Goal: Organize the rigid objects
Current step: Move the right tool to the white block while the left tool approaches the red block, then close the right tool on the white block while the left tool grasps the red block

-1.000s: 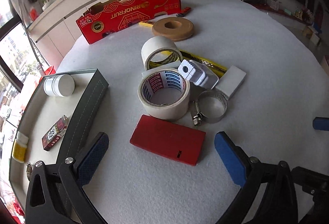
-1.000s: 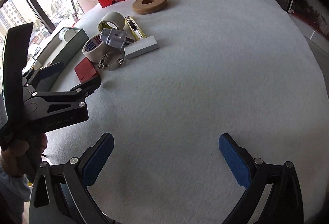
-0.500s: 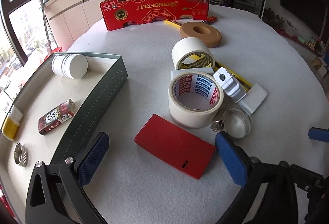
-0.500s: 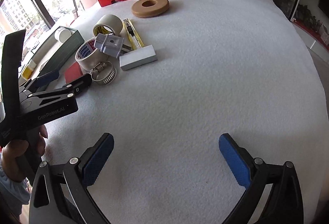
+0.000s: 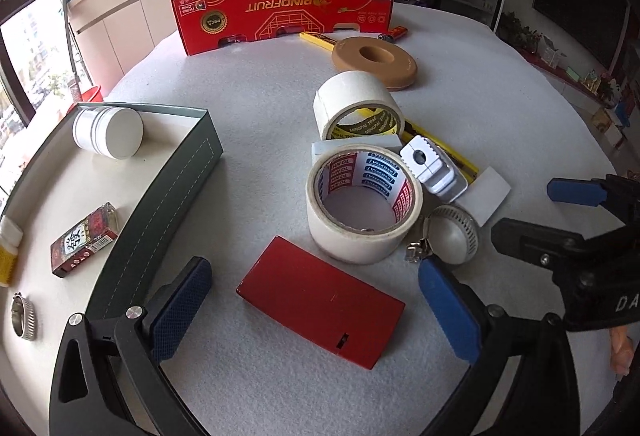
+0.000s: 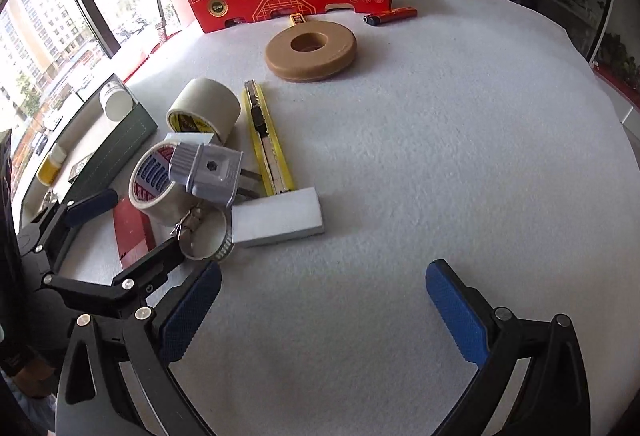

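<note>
Green-walled tray (image 5: 160,196) is seen already loaded with a few small items, while tape rolls, a red case (image 5: 320,310) and more are left outside, framed by the spread, empty left gripper (image 5: 316,308), the right gripper (image 6: 324,310) likewise unclenched.

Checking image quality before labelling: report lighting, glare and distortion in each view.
Left wrist view: even daylight, sharp, fisheye bends the tray wall, dark corners. Right wrist view: windows at left blown out, table rim curves, soft shadows, no blur.

Daylit windows (image 6: 60,16), white sill cabinets (image 5: 132,16)
</note>
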`<state>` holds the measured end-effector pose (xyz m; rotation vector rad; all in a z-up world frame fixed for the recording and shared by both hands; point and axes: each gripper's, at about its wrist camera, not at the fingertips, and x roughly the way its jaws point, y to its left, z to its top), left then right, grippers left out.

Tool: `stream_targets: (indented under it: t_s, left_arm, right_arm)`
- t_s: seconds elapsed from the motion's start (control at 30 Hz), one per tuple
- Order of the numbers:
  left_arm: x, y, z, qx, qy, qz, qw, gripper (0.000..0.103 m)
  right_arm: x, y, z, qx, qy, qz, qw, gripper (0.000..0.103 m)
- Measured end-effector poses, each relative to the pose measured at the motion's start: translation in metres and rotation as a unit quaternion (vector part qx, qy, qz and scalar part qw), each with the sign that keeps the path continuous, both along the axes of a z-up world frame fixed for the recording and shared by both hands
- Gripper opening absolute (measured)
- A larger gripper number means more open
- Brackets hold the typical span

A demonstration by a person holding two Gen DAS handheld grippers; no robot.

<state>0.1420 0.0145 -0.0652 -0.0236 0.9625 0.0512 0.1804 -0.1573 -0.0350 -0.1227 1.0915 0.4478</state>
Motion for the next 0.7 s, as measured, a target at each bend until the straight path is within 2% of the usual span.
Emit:
stream_targets:
  t_s: [0.2,0.5,0.6,0.67,0.7]
  left_arm:
    - [0.001,0.002,0.000,-0.003,0.001,0.000,1.0000,0.103]
    - [0.001,0.003,0.000,-0.004,0.001,0.000,1.0000,0.103]
    - [0.000,0.001,0.000,0.002,0.000,-0.001,1.0000,0.103]
    - [-0.001,-0.003,0.001,0.001,-0.001,-0.010,1.0000,0.100]
    - [-0.002,-0.004,0.001,-0.002,-0.003,-0.014,0.9999,0.098]
  right_arm:
    - [0.006,0.021,-0.004,-0.049,-0.024,0.009,0.998,0.103]
    - [0.012,0.026,-0.004,-0.052,-0.030,0.014,0.998,0.103]
    - [0.009,0.031,-0.001,-0.050,-0.038,0.031,0.998,0.093]
    - [0.005,0.036,0.003,-0.048,-0.041,0.058,0.996,0.074]
    - [0.003,0.038,0.005,-0.048,-0.040,0.072,0.995,0.069]
